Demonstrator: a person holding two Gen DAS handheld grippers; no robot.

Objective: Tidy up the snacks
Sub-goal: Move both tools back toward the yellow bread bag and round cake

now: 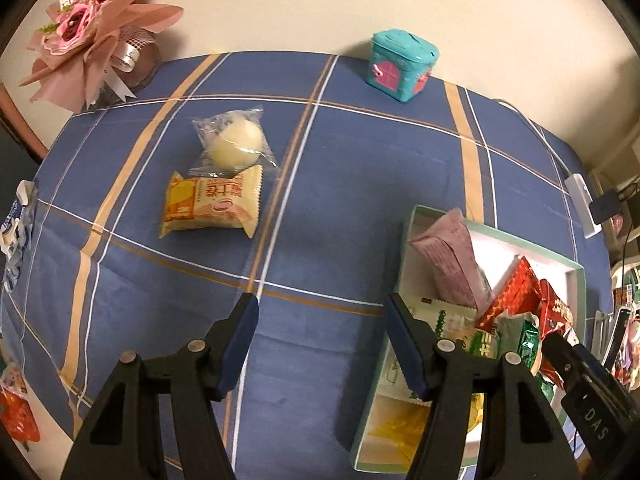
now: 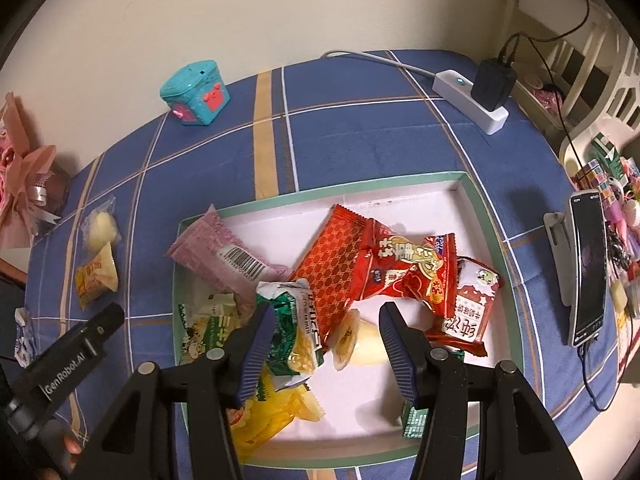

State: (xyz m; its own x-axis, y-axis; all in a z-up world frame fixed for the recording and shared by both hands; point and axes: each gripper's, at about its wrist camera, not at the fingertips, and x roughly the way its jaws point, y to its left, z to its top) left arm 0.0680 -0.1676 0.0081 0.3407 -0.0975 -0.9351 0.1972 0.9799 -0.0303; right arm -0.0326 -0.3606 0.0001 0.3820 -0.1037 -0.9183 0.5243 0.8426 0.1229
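Blue plaid tabletop (image 1: 340, 184): L gripper (image 1: 322, 338) jaws apart, empty, over bare cloth. R gripper (image 2: 326, 346) jaws apart over green-rimmed white tray (image 2: 400, 184), prob. gripping nothing.

The tray (image 2: 472, 190) sits on the counter (image 2: 360, 128) and holds a heap of snack packets (image 2: 384, 268). Left of the tray, on the counter, lie a wrapped bun (image 1: 236, 142) and a packet (image 1: 214, 204) touching it on the near side. Behind the tray, near the wall, stands a small box (image 2: 196, 94); right of the tray stands a phone (image 2: 588, 264), and behind it to the right lies a power strip (image 2: 468, 98).
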